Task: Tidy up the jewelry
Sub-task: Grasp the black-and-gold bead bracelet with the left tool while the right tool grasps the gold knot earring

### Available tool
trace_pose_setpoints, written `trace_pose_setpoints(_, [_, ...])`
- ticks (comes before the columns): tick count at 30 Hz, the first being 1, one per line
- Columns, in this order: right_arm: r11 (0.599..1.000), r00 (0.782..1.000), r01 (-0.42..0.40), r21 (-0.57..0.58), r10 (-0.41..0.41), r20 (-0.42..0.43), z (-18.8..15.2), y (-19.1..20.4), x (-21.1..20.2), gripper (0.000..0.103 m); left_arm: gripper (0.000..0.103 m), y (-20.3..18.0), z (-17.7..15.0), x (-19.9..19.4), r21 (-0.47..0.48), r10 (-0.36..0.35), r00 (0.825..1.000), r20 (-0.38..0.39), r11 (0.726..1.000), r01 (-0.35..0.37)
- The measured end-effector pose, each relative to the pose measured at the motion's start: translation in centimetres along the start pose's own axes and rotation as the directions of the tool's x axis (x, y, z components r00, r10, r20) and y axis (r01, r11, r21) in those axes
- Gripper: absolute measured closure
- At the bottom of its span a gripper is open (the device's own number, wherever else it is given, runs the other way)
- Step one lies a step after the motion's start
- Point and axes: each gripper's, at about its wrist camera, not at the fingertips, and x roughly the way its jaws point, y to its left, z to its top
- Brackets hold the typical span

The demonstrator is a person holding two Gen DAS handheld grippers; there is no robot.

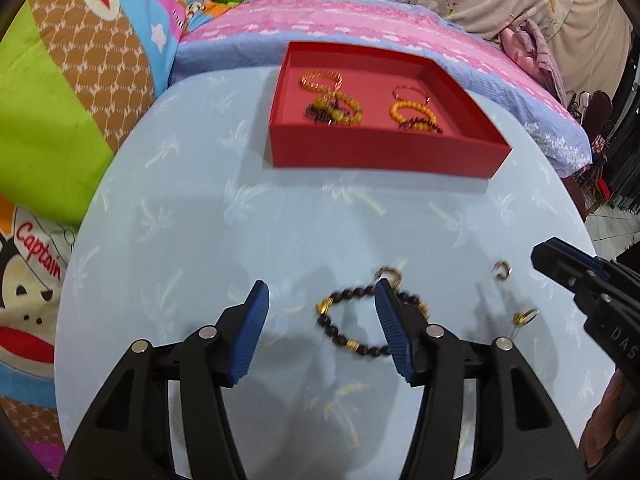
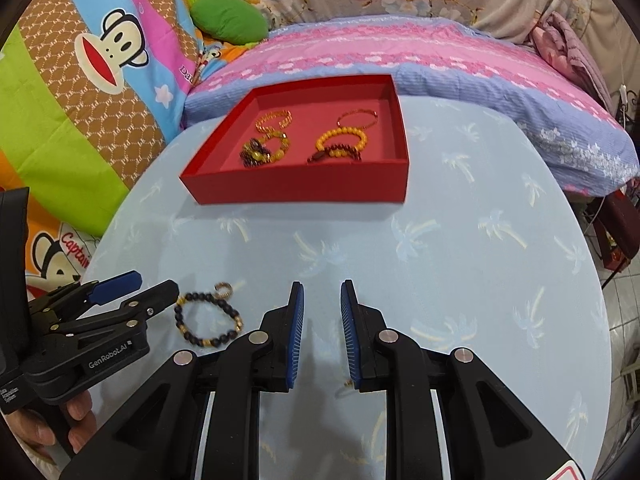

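A dark bead bracelet with gold spacers (image 1: 352,324) lies on the light blue table, also in the right wrist view (image 2: 208,320). My left gripper (image 1: 322,300) is open just above and left of it, its right finger over the bracelet's edge. A gold ring (image 1: 390,274) touches the bracelet's far side. Two more gold rings (image 1: 502,270) (image 1: 524,316) lie to the right. My right gripper (image 2: 322,300) is open and empty; its tip shows at the right of the left wrist view (image 1: 560,264). A red box (image 1: 384,152) (image 2: 304,188) at the far side holds several bracelets.
The round table (image 2: 480,280) has a light blue palm-print cloth. Behind it are a pink and blue pillow (image 2: 440,56), a green cushion (image 2: 230,18) and a cartoon-monkey blanket (image 2: 80,100) at the left.
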Motion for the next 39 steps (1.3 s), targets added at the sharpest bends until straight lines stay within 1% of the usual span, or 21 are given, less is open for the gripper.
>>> trace_pose_setpoints(5, [1.000,1.000,0.007,0.016,-0.006,-0.031,-1.3,-0.6,0.7,0.084,0.051,0.3,-1.4,0.8,-0.010,-0.005,1.000,-0.030,1.000,0.005])
trace_pose_setpoints(9, [1.000,0.999,0.011,0.024,-0.010,-0.044,-1.9,-0.9,1.0,0.082,0.051,0.0,-1.5,1.6,0.002,0.003,0.999,-0.036,1.000,-0.003])
trace_pose_setpoints(11, [1.000,0.999,0.017,0.026,-0.016,-0.044,-2.1,-1.1,1.0,0.077,0.051,-0.1,-1.5,2.1,0.006,0.009,0.999,-0.041,1.000,-0.009])
trace_pose_setpoints(14, [0.999,0.999,0.041,0.016,-0.041,-0.035,-2.4,-1.3,0.9,0.071,0.052,-0.7,-1.5,2.3,0.037,0.043,0.999,-0.021,0.998,-0.042])
trace_pose_setpoints(15, [0.999,0.998,0.048,0.014,-0.047,-0.035,-2.5,-1.4,0.9,0.070,0.055,-0.8,-1.5,2.4,0.042,0.049,0.999,-0.016,0.998,-0.048])
trace_pose_setpoints(17, [0.998,0.998,0.052,0.018,-0.051,-0.040,-2.7,-1.7,0.9,0.067,0.067,-1.1,-1.5,2.3,0.054,0.049,0.999,-0.009,0.997,-0.049])
trace_pose_setpoints(18, [0.998,0.998,0.054,0.022,-0.053,-0.044,-2.9,-1.8,1.0,0.066,0.079,-1.2,-1.5,2.3,0.057,0.036,0.999,-0.012,0.998,-0.036])
trace_pose_setpoints(19, [0.998,0.997,0.056,0.024,-0.055,-0.048,-3.0,-2.0,1.0,0.064,0.093,-1.1,-1.4,2.2,0.055,0.021,1.000,-0.016,0.998,-0.020])
trace_pose_setpoints(21, [0.998,0.997,0.060,0.030,-0.058,-0.056,-3.4,-2.2,1.1,0.062,0.095,-1.0,-1.4,2.1,0.039,-0.011,1.000,-0.027,0.999,0.013])
trace_pose_setpoints(23, [0.998,0.996,0.062,0.034,-0.059,-0.064,-3.8,-2.4,1.1,0.062,0.095,-0.8,-1.6,1.8,0.028,-0.027,0.999,-0.029,0.999,0.028])
trace_pose_setpoints(31, [0.998,0.995,0.056,0.037,-0.052,-0.086,-4.9,-2.5,1.3,0.062,0.095,-0.4,-2.4,0.4,0.018,-0.030,0.999,-0.037,0.999,0.031])
trace_pose_setpoints(38, [0.999,0.995,0.049,0.019,-0.047,-0.090,-5.0,-1.9,1.9,0.062,0.095,-0.6,-3.3,0.5,0.014,-0.029,0.998,-0.058,0.999,0.030])
trace_pose_setpoints(39, [0.999,0.995,0.050,0.014,-0.048,-0.088,-5.0,-1.8,1.9,0.064,0.095,-0.7,-3.4,0.6,0.014,-0.031,0.998,-0.060,0.999,0.032])
